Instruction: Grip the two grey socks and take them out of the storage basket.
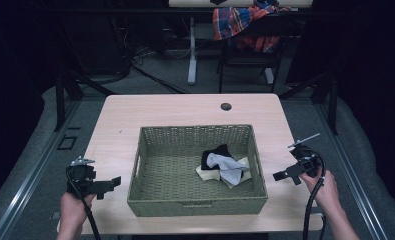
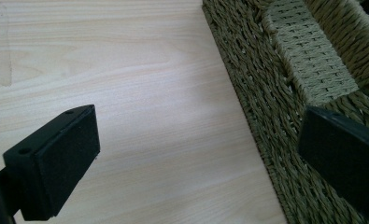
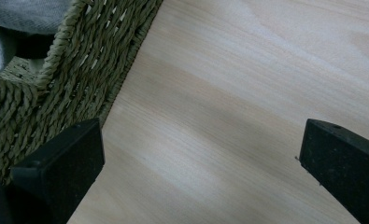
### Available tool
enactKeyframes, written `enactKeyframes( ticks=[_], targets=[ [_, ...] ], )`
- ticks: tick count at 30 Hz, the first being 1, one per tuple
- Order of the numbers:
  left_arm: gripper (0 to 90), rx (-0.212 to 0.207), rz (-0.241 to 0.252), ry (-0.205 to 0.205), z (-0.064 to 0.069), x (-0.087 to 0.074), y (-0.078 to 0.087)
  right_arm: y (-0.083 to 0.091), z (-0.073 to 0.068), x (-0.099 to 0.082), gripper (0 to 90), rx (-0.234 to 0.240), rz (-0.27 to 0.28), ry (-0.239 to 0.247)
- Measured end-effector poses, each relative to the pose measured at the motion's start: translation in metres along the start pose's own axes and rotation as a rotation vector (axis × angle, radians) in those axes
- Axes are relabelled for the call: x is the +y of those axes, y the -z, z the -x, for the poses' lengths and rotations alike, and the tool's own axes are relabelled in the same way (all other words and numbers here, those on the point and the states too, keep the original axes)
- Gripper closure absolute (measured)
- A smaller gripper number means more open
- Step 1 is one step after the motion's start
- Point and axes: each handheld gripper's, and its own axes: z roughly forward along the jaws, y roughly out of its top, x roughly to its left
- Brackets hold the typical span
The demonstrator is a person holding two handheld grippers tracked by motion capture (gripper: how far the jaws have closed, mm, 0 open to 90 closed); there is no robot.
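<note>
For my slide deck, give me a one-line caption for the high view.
Two hand-held tools, left tool and right tool, both open, flank a woven basket holding small cloths.

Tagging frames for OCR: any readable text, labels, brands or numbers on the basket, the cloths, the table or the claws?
None readable.
Woven basket: no label or tag visible.
Socks in the basket (black, grey, cream): no print visible.
Table: bare wood grain, no markings.
Left claw and right claw: plain black pads, no lettering.
Plaid cloth in the background: pattern, no text.
</note>
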Motion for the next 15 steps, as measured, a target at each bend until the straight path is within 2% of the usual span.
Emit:
enactKeyframes(
  ticks=[2,4,7,10,11,13,15],
  targets=[
    [0.0,0.001,-0.003,-0.001,0.0001,0.0001,0.0003,0.0027,0.0011,0.0006,0.0,-0.010,-0.020,0.018],
    [0.0,0.001,-0.005,-0.003,0.0000,0.0000,0.0003,0.0024,-0.0002,-0.0001,0.0,-0.009,-0.003,0.011],
    [0.0,-0.002,-0.005,-0.002,0.0000,0.0002,-0.0002,0.0029,-0.0007,0.0003,0.0,-0.014,-0.010,0.033],
    [0.0,0.000,-0.003,-0.004,0.0006,-0.0002,-0.0011,0.0027,-0.0016,0.0014,0.0,-0.012,-0.016,0.034],
    [0.0,0.000,-0.003,-0.004,0.0005,-0.0002,-0.0012,0.0015,-0.0037,0.0009,0.0,-0.004,0.009,0.020],
    [0.0,0.001,-0.006,-0.003,0.0005,-0.0003,-0.0010,0.0045,-0.0029,0.0018,0.0,-0.003,0.001,0.054],
    [0.0,0.003,-0.006,-0.005,0.0007,-0.0002,-0.0009,0.0059,-0.0034,0.0019,0.0,-0.005,0.030,0.054]
  ],
)
